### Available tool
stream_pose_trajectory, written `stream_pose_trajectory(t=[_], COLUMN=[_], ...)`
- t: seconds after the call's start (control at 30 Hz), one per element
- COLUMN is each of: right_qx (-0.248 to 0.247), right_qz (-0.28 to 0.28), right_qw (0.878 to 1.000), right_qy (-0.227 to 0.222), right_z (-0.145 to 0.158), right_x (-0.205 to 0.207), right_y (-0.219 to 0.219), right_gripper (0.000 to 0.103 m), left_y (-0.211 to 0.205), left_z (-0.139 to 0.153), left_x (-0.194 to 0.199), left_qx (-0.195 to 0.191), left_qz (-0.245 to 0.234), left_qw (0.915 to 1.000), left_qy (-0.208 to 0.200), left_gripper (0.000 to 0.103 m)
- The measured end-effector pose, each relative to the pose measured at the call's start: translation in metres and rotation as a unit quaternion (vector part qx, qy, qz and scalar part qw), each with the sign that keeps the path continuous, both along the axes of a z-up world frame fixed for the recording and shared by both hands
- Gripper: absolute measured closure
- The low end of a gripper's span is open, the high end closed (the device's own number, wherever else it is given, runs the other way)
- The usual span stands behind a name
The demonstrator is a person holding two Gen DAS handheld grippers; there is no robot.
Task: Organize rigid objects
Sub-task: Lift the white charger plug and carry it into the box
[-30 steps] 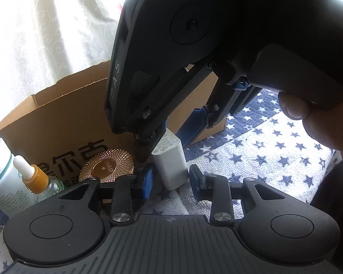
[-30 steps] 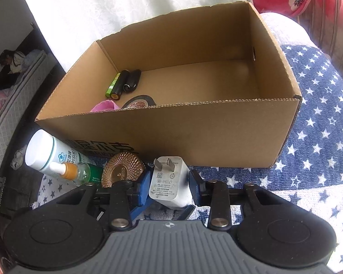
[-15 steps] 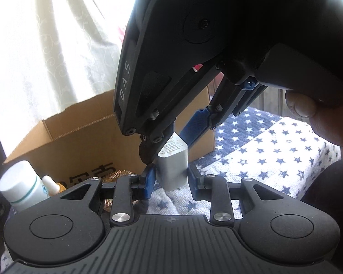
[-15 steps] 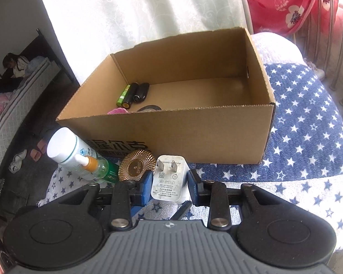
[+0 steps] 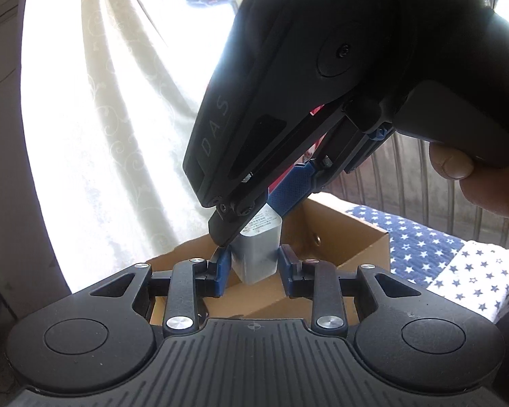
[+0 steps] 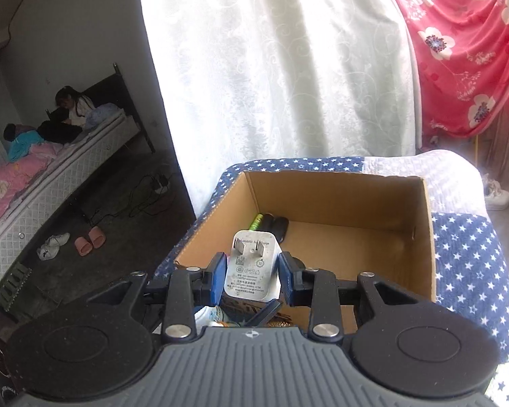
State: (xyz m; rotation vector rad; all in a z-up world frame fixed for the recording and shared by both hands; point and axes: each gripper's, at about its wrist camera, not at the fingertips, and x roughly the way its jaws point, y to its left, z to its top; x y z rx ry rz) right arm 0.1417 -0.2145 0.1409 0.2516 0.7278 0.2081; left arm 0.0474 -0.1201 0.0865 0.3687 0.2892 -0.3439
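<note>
A white plug charger (image 6: 251, 269) hangs in the air over the front wall of an open cardboard box (image 6: 424, 237), prongs facing the right wrist camera. My right gripper (image 6: 252, 278) is shut on its two sides. In the left wrist view the same charger (image 5: 258, 254) sits between my left gripper's (image 5: 252, 269) blue pads, which press its lower part, while the right gripper (image 5: 254, 215) clamps its top from above. Inside the box lie a green battery (image 6: 256, 222) and black oblong items (image 6: 279, 225).
The box (image 5: 356, 247) stands on a blue star-print cloth (image 6: 465, 271). Behind it hang a white curtain (image 6: 271, 68) and a red floral cloth (image 6: 465, 51). A bottle top (image 6: 208, 313) and a gold disc (image 6: 281, 323) peek from under the right gripper. A person sits on a bed (image 6: 51, 169) far left.
Both grippers have risen together with the charger, off the starred cloth to above the box's front wall. The bottles and gold disc have dropped almost out of sight.
</note>
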Motion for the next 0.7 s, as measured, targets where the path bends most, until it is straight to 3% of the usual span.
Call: stream_pose_trajectory(t=[0.2, 0.4, 0.7], right_qx=[0.045, 0.08, 0.081], right_qz=[0.01, 0.01, 0.008], right_qw=[0.996, 0.986, 0.978], right_qy=[0.078, 0.145, 0.194], right_z=[-0.02, -0.068, -0.116], right_x=[0.086, 0.149, 0.205], right_y=[-0.016, -0.032, -0.041], right_gripper=[0.067, 0.069, 0.07], left_y=[0.017, 0.021, 0.027], left_z=[0.015, 0.002, -0.026], left_x=[0.082, 0.163, 0.229], left_qx=[0.034, 0.044, 0.04], left_qz=[-0.017, -0.01, 0.01], left_qw=[0.992, 0.9654, 0.932], left_qy=[0.121, 0.257, 0.36], left_gripper=[0.073, 0.074, 0.074])
